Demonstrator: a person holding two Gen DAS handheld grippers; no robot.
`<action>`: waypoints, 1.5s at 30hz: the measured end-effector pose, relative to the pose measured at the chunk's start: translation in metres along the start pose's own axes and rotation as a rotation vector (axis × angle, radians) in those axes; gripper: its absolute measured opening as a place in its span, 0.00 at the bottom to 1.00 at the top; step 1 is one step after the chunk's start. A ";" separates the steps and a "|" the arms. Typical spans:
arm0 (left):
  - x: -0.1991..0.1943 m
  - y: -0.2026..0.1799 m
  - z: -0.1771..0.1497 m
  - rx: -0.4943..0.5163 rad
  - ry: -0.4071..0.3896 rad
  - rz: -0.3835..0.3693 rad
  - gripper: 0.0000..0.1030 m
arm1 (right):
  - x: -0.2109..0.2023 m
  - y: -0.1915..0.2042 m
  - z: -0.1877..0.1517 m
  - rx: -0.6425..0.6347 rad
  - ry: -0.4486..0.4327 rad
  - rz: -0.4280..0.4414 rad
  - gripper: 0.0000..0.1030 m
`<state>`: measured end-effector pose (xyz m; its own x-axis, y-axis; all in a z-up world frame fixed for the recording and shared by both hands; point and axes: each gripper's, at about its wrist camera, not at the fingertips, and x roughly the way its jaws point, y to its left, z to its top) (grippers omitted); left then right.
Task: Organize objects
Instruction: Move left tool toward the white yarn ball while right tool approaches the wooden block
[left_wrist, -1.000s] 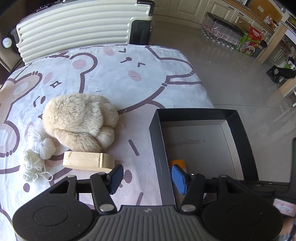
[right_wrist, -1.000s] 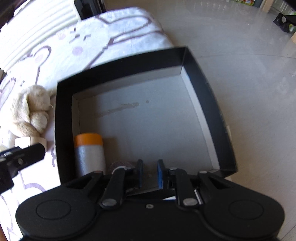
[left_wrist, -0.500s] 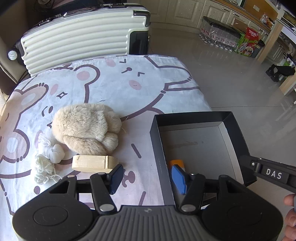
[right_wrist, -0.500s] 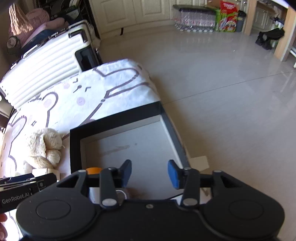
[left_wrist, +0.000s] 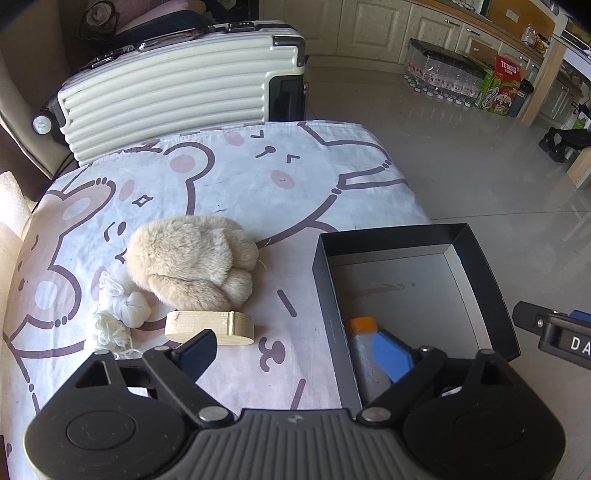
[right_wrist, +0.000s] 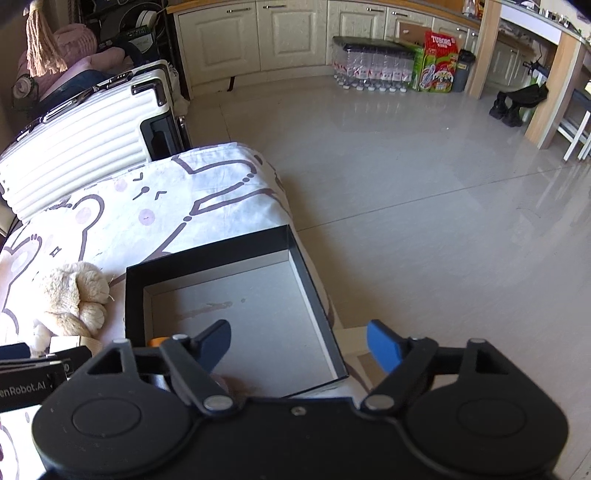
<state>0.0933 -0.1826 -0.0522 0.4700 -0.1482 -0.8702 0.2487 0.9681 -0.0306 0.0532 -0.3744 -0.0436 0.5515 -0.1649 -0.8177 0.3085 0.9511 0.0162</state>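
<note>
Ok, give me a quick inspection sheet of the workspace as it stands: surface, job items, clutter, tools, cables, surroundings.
Surface: white bedsheet with cartoon bear print, lying smooth.
Job's things: open black cardboard box at the sheet's right edge, holding an orange-capped grey bottle; beige fluffy plush toy, pale wooden block and white knotted string bundle outside it on the sheet, close together.
Clutter: nothing seen.
Grippers: left tool open and empty above the box's left wall; right tool open and empty above the box.
Cables: nothing seen.
Surroundings: cream ribbed hard-shell suitcase behind the sheet; glossy tiled floor; pack of water bottles by cream cabinets.
</note>
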 end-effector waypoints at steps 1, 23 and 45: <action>0.000 0.000 0.000 -0.001 -0.001 0.001 0.94 | -0.001 -0.001 0.000 0.000 -0.003 -0.002 0.84; -0.003 0.006 -0.001 -0.038 -0.019 -0.001 1.00 | -0.004 -0.012 -0.006 -0.020 -0.029 -0.043 1.00; -0.029 0.102 -0.017 -0.168 -0.052 0.095 1.00 | -0.009 0.072 -0.005 -0.132 -0.051 0.075 1.00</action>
<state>0.0911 -0.0765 -0.0384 0.5284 -0.0609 -0.8468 0.0587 0.9977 -0.0352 0.0663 -0.3030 -0.0379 0.6090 -0.1017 -0.7867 0.1620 0.9868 -0.0021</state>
